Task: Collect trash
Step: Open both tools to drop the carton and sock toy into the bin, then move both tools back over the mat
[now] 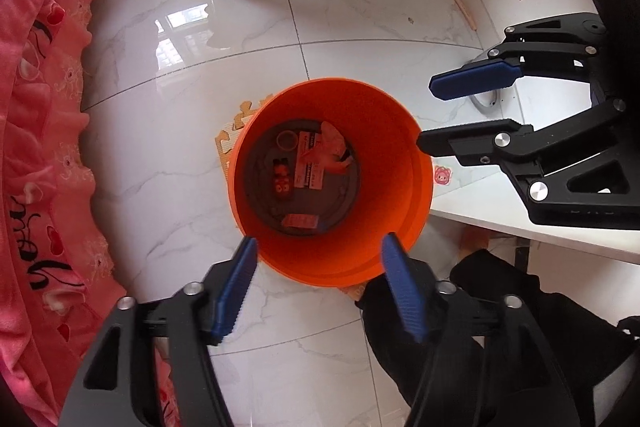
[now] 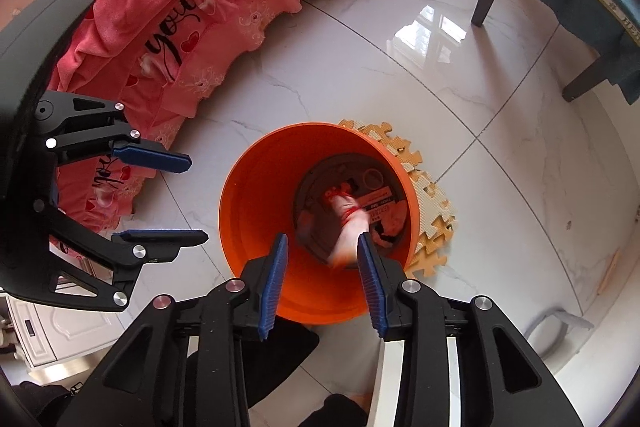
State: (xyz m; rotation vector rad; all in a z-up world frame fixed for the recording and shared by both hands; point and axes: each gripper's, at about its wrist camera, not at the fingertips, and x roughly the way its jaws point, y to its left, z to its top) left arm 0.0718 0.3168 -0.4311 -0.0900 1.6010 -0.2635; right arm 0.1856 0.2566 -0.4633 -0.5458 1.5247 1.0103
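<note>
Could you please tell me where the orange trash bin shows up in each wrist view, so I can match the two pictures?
Left wrist view: the orange bin sits at centre, just beyond the open left gripper.
Right wrist view: the orange bin sits at lower centre, beyond the open right gripper.
Shared landmark: the tan puzzle mat under the bin.

Orange bin (image 1: 416,187) mouth gapes open below; bed skirt (image 2: 192,27) crowds one side.
</note>
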